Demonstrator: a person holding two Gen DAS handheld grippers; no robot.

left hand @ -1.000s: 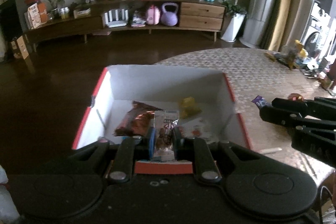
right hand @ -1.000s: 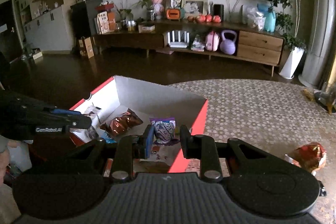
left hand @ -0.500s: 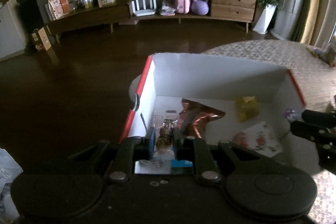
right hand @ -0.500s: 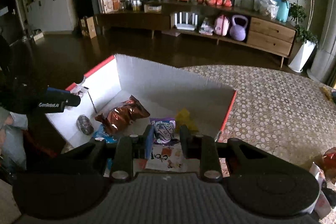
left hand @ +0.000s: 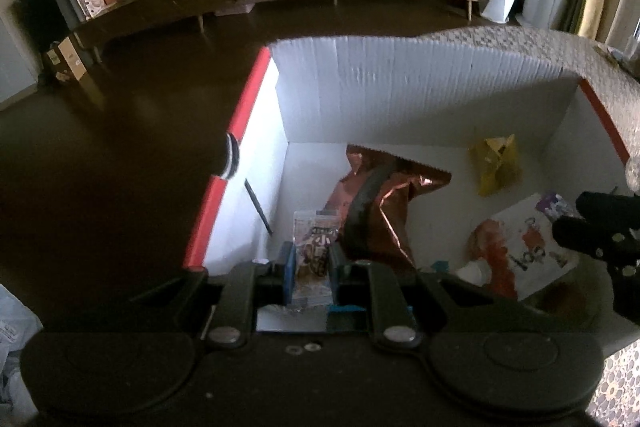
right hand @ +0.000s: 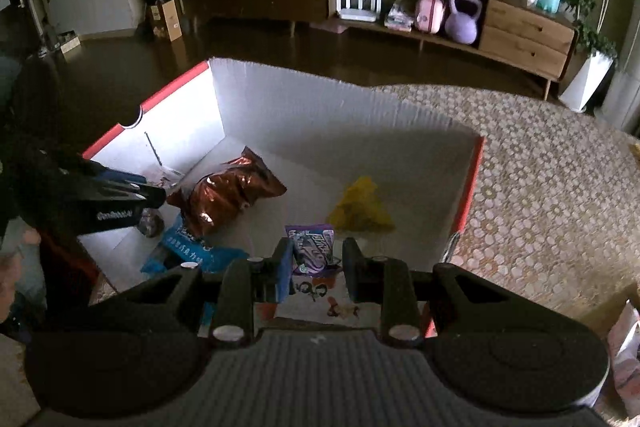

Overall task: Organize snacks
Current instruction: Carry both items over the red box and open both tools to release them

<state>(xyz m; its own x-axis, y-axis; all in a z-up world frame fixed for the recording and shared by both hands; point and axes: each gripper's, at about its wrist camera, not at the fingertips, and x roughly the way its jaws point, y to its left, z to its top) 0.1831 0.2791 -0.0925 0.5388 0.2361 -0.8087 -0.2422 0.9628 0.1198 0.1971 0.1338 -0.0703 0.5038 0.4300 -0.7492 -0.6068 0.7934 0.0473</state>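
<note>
A white box with red edges (left hand: 392,95) (right hand: 320,115) stands open on the patterned table. My left gripper (left hand: 312,263) is shut on a small clear snack packet (left hand: 314,247), low inside the box's left side. My right gripper (right hand: 316,259) is shut on a purple snack packet (right hand: 312,249), inside the box's right part; it also shows at the right edge of the left wrist view (left hand: 596,227). On the box floor lie a copper foil bag (left hand: 384,203) (right hand: 228,191), a yellow packet (left hand: 496,163) (right hand: 360,205), a white and orange packet (left hand: 524,247) and a blue packet (right hand: 192,251).
The patterned tablecloth (right hand: 552,195) stretches right of the box, with a pale wrapper (right hand: 624,355) at its near right edge. Dark floor (left hand: 120,147) lies left of the box. A long wooden sideboard (right hand: 400,7) with a purple kettlebell (right hand: 462,19) lines the far wall.
Both grippers have sunk and moved forward over the box rim into the box, each keeping its packet. The box interior now fills both views.
</note>
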